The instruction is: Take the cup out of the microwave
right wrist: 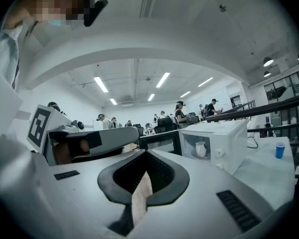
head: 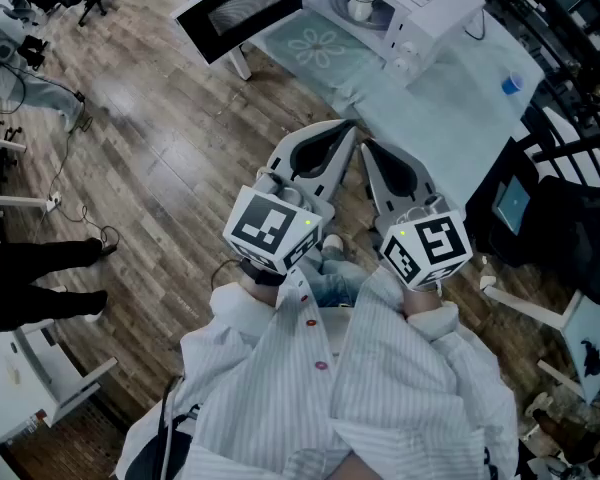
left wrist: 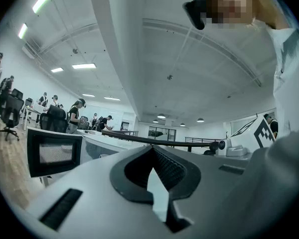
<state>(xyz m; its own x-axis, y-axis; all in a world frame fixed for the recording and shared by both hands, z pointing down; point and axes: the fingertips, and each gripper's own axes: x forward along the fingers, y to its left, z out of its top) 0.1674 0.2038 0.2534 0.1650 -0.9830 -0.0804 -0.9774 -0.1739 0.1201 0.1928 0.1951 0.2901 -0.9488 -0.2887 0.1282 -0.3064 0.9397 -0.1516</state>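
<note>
Both grippers closed and empty, well short of the open microwave.
The left gripper and right gripper are side by side, jaws together on nothing. Beyond them, on the tabletop, the microwave has its door open, with the white cup inside. The right gripper view shows that cup; the left gripper view shows only the door.

Bright ceiling strip lights, dark fisheye corners, cool tint
</note>
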